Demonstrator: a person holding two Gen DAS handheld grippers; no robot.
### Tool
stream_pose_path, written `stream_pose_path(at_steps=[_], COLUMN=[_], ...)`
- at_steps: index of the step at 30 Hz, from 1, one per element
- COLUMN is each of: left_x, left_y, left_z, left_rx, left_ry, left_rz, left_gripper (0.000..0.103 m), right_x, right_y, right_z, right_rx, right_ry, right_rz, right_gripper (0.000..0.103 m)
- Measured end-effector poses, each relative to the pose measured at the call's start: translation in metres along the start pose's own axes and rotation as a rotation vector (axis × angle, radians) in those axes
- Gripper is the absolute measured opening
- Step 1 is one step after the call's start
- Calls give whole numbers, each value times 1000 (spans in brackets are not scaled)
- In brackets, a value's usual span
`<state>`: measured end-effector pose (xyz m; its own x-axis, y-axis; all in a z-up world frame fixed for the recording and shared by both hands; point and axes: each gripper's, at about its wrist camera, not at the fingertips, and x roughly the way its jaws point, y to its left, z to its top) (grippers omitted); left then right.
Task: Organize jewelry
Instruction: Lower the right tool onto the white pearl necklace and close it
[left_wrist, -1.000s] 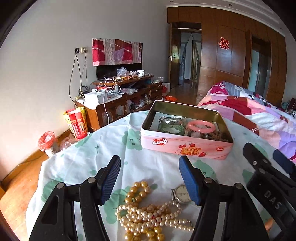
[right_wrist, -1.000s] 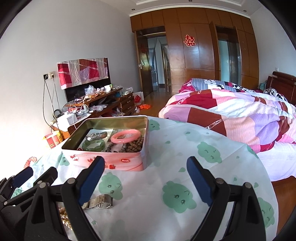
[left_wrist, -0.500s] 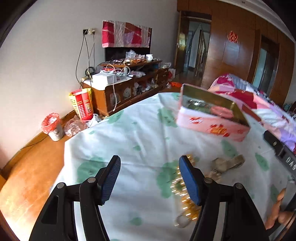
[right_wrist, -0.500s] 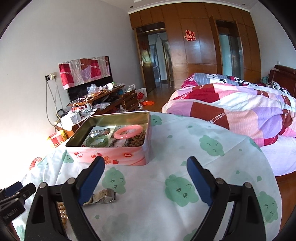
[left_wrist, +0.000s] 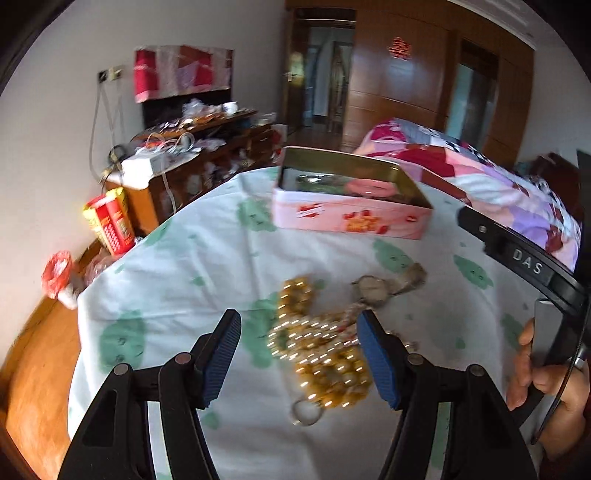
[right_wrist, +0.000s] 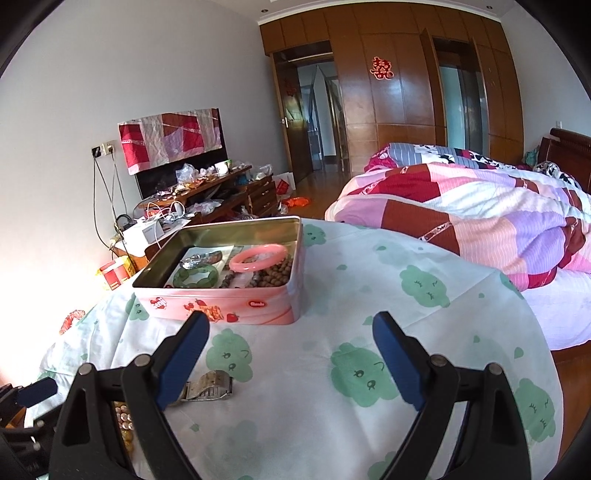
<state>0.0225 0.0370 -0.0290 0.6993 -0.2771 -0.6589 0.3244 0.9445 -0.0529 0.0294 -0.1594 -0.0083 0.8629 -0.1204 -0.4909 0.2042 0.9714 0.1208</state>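
Item one: a heap of gold and pearl bead strands (left_wrist: 321, 354), which we find lying on the cloth-covered surface (left_wrist: 207, 266) directly ahead of the left gripper (left_wrist: 297, 354). The heap sits between and just beyond its blue jaws, which stand apart and press on nothing. A small metal ring shows at the near end of the heap.

Item two: a wristwatch (left_wrist: 373, 288) with a metal band, just beyond the beads and touching or nearly touching them; we cannot tell which through the blur. In the right wrist view its band (right_wrist: 207, 387) lies flat behind the right gripper's left jaw.

Item three: an open pink tin (right_wrist: 221, 304), farther back on the surface and well apart from the beads. Its front wall carries a red oval logo we cannot read with certainty, plus printed strawberries and biscuits. Inside we count a pink bangle (right_wrist: 258, 256), a green bangle (right_wrist: 195, 276), a string of brown wooden beads (right_wrist: 275, 275) and a silvery piece at the back.

The right gripper (right_wrist: 291, 363) hovers over bare cloth, jaws wide apart and empty. In the left wrist view its black body reads "DAS", and a hand (left_wrist: 546, 373) grips its handle.

Surroundings: white cloth with green cartoon shapes; a quilted bed (right_wrist: 480, 221); a red paper character on the wooden wardrobe (right_wrist: 382, 68).
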Motion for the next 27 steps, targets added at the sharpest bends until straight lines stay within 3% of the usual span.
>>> stream_pose_path(at_steps=[3,5,8,11,13,22,26,27], left_x=[13,24,25,25,23,1,-5,-7], left_y=[-12,-19,-25,-24,-23,13,41,45], left_z=[5,7,7,6,6,11,12,9], left_rx=[45,73,106,108,103,-4,-61,-58], left_ry=[39,78,86,101,95,39,60,64], left_rz=[-26,-31,-22,-36,-20,-38,21,36], left_gripper=[64,52,43,26,0,0,5,10], right_x=[1,1,2,2,3,1,1,2], right_y=[-1,-1,-2,-3,-4,-6,4,12], right_z=[1,1,1,1,1,1,-2,-4], right_rx=[2,1,5,13,17,22,-12,-45], right_ry=[1,2,4,7,9,11,46,70], right_rz=[0,0,0,0,-1,13,176,218], right_gripper=[92,92,92,92,92,92,92,85])
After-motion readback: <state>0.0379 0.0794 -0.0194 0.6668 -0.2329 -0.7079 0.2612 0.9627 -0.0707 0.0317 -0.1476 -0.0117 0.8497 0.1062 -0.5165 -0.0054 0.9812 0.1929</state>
